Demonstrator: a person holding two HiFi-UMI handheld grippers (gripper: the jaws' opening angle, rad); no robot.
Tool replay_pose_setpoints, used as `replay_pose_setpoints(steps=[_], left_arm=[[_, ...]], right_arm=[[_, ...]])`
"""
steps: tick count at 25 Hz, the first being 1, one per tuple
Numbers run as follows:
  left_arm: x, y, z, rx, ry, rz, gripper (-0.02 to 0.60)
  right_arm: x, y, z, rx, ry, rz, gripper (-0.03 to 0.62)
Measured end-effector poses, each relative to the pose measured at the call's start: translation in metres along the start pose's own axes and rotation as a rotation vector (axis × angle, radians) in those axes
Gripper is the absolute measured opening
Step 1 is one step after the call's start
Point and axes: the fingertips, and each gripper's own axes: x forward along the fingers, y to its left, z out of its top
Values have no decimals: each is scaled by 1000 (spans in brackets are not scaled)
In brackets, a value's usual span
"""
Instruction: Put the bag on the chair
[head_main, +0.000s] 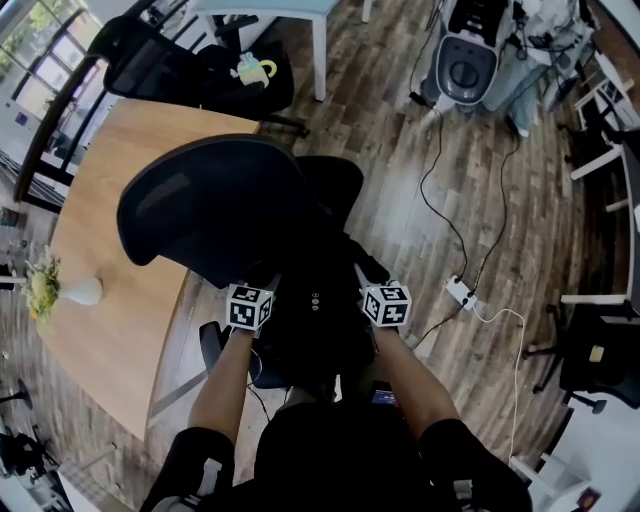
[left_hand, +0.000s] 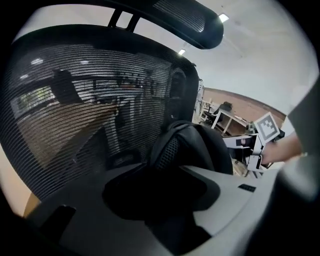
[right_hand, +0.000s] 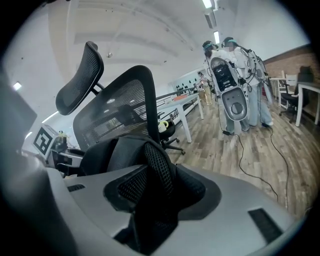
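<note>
**Fig. 1. Bag-on-chair task, release step.** The black bag appears to rest on the seat of the chair, in front of its mesh backrest. The left gripper and right gripper flank it, 1 on each side. The fingers of both stand spread wide, and a padded strap lies between each pair, apparently unpinched. Placement looks essentially complete. The next move calls for drawing both grippers straight back, so that the 2 straps slip free without snagging and dragging the bag off the seat.
</note>
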Motion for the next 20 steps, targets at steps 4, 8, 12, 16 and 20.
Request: replay_pose_setpoints(steps=[4, 8, 12, 16, 20], left_arm=[[-10, 3, -4, 36, 20, 22, 169], [-38, -1, 8, 18, -60, 41, 161], [-83, -13, 37, 9, -184, 19, 132], [-136, -43, 65, 42, -301, -31, 57], [-205, -68, 94, 70, -437, -53, 13]], right_arm=[[-10, 3, 1, -6, 19, 3, 203], [-41, 11, 20, -29, -43, -6, 196], [-83, 38, 55, -76, -151, 24, 160], [-141, 69, 95, -116, -282, 44, 138], [-206, 109, 128, -160, -411, 69, 85]])
